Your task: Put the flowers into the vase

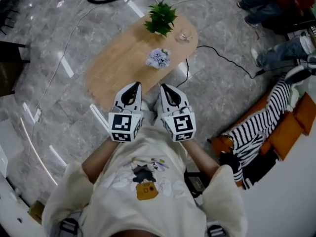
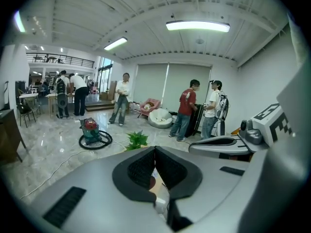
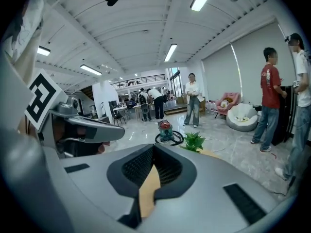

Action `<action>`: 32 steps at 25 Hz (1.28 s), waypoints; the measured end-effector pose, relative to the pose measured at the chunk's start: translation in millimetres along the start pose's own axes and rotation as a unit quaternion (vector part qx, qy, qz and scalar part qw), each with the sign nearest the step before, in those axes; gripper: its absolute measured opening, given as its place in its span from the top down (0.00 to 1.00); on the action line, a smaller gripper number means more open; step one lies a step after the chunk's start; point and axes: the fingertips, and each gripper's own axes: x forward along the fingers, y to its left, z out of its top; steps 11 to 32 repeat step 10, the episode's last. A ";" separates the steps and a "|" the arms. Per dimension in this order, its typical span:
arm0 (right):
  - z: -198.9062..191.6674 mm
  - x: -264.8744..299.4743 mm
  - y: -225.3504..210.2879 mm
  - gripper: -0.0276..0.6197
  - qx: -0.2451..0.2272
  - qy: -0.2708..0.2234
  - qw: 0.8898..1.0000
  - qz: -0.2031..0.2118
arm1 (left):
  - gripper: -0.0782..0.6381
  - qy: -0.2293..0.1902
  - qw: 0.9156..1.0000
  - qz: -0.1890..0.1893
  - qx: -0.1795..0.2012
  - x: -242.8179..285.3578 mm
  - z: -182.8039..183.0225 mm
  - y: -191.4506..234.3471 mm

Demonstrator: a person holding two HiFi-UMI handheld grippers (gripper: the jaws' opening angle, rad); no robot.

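Flowers (image 1: 158,58) are lying as a small pale lilac bunch near the middle of the wooden table (image 1: 113,68), at 12 o'clock from your grippers and well apart from them. You're holding the left gripper (image 1: 132,86) and right gripper (image 1: 165,87) side by side close to your chest, both clenched tight on nothing, with only table top showing through each slit. I'm judging the bunch as light, soft and easy to crush, so you should be taking it low on the stems, not by the heads. I can't tell from here which way the stems are pointing. What I'm reading as the vase (image 1: 185,35), a small clear glass thing, is standing at 1 o'clock of the flowers near the far table end, though it's too small to be sure. If it's glass, I'm expecting it to be slippery, tippy and breakable, so one gripper may be needed for steadying it. A green potted plant (image 1: 161,17) is standing at 10 o'clock of that glass, just beside it, and its leaves are likely crowding your approach. A black cable (image 1: 224,59) is trailing over the floor at 3 o'clock of the table. A vacuum cleaner (image 2: 90,128) is sitting beyond the table and people (image 2: 187,109) are standing further off.
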 end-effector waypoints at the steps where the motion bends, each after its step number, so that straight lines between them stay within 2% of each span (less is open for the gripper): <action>1: 1.8 -2.0 3.1 0.95 -0.005 -0.001 1.000 0.003 | 0.88 0.000 1.000 0.001 0.003 -2.9 0.6 -1.7; 7: 9.8 -11.7 22.0 0.95 -0.013 -0.014 1.000 0.023 | 0.88 -0.017 1.000 0.002 0.002 -15.7 9.1 -13.2; 10: 17.3 -17.4 23.7 0.95 -0.004 -0.026 0.999 0.020 | 0.88 -0.023 1.000 0.003 0.000 -21.0 12.4 -19.5; 32: 17.3 -17.4 23.7 0.95 -0.004 -0.026 0.999 0.020 | 0.88 -0.023 1.000 0.003 0.000 -21.0 12.4 -19.5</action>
